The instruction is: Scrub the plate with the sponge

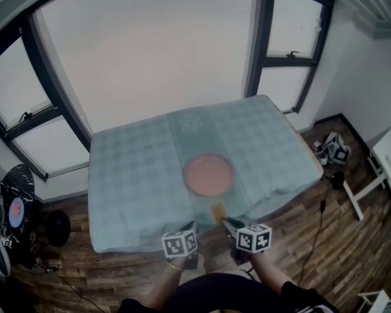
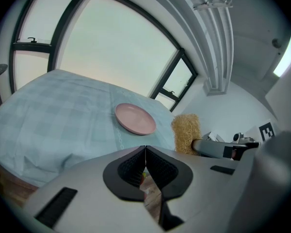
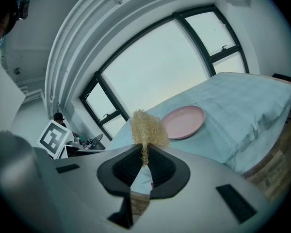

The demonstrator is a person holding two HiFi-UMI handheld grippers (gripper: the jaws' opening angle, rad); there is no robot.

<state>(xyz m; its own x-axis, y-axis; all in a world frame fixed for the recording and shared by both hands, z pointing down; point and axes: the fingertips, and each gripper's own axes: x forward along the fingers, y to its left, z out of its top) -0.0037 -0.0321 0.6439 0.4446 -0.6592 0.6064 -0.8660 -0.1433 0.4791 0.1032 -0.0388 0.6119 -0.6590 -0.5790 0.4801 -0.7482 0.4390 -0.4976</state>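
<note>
Pinching sponge (image 3: 148,127), right gripper (image 3: 144,154) hangs near plate (image 1: 209,174), which lies just ahead on bench (image 1: 130,175); left gripper (image 2: 145,152) pressed together, empty.

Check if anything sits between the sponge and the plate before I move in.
Nothing visible does. The right gripper is shut on the sponge near the front edge of the cloth. Only bare cloth lies between it and the plate, which sits alone.
</note>
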